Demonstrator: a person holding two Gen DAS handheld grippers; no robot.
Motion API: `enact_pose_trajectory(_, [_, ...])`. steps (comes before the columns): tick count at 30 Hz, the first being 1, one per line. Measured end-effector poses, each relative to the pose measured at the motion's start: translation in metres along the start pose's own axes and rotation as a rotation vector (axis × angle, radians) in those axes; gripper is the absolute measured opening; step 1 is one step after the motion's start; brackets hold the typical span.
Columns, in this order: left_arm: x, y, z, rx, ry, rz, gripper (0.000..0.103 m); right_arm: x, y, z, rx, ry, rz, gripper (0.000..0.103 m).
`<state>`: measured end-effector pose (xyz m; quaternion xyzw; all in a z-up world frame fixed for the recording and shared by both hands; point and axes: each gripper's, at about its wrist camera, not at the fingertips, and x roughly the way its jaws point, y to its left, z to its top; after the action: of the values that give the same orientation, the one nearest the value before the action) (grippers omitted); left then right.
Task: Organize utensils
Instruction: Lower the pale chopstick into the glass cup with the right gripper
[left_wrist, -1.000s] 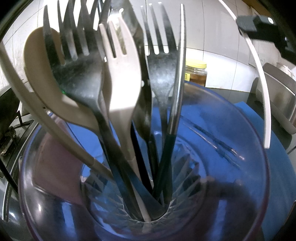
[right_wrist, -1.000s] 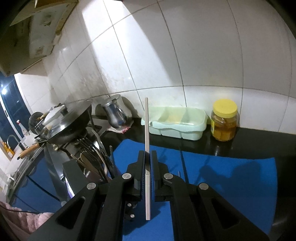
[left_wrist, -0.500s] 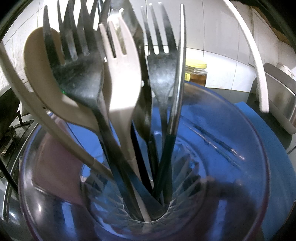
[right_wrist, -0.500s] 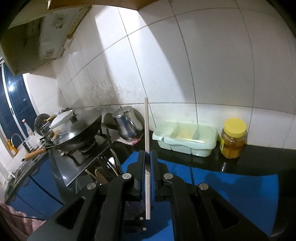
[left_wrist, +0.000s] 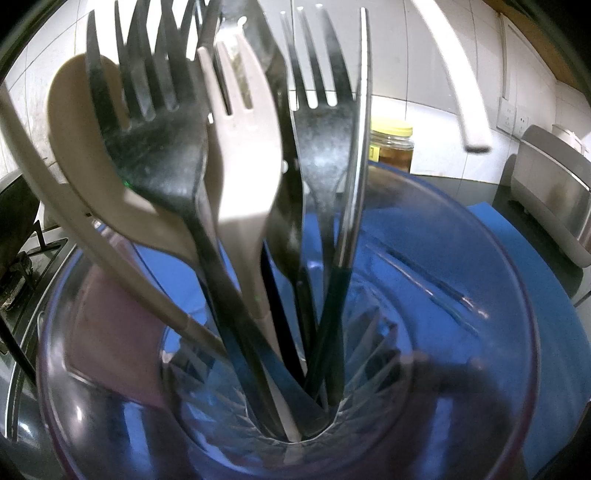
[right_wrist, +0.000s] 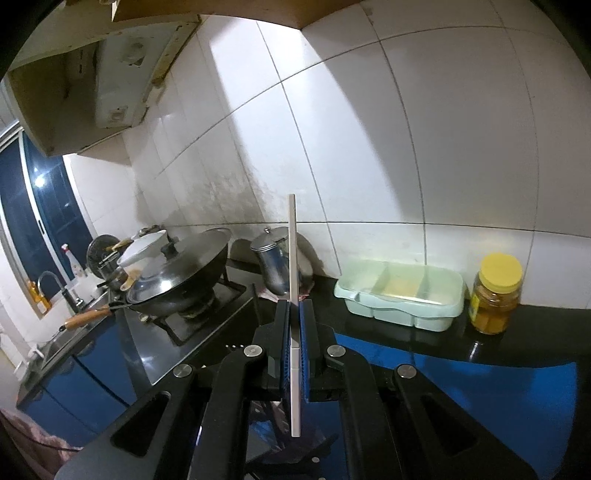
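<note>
- Left wrist view: almost the whole frame is filled by a clear glass (left_wrist: 498, 332), seen from just above its rim.
- A bundle of utensils is stood in the glass, handles down and heads up: a cream spoon (left_wrist: 81, 147) at the left, a dark metal fork (left_wrist: 155, 147) in front of it, a cream plastic fork (left_wrist: 243, 155) in the middle, a second metal fork (left_wrist: 321, 147) to its right, and a thin metal blade (left_wrist: 360, 129) seen edge-on at the far right.
- The left gripper's fingers are not seen clearly; only dim shapes are made out through the glass wall. The jaws are taken as closed about the glass.
- A blue mat (left_wrist: 517, 251) is seen through and beyond the glass, and a yellow-lidded jar (left_wrist: 391, 147) stands against the tiled wall.
- A white utensil (left_wrist: 458, 74) is held in the air at the upper right, apart from the glass.
- Right wrist view: the right gripper (right_wrist: 294, 332) is clamped narrowly on the white utensil (right_wrist: 292, 258), which is seen edge-on and upright between the blue pads.
- Beyond it, on the black counter, a mint-green divided tray (right_wrist: 402, 295) is set against the wall, with the jar (right_wrist: 496, 295) just beside it on the right.
- A lidded wok (right_wrist: 177, 280) sits on the stove at the left, and a metal pot (right_wrist: 275, 266) stands behind the utensil.
</note>
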<state>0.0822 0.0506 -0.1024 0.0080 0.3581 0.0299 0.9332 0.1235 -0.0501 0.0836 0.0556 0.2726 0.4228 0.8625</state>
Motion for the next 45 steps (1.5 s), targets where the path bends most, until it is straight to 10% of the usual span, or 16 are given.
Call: enact_pose_trajectory(45, [0.0, 0.001, 0.0, 0.0, 0.001, 0.0, 0.08, 0.032, 0.009, -0.027, -0.058, 0.132, 0.035, 0.007])
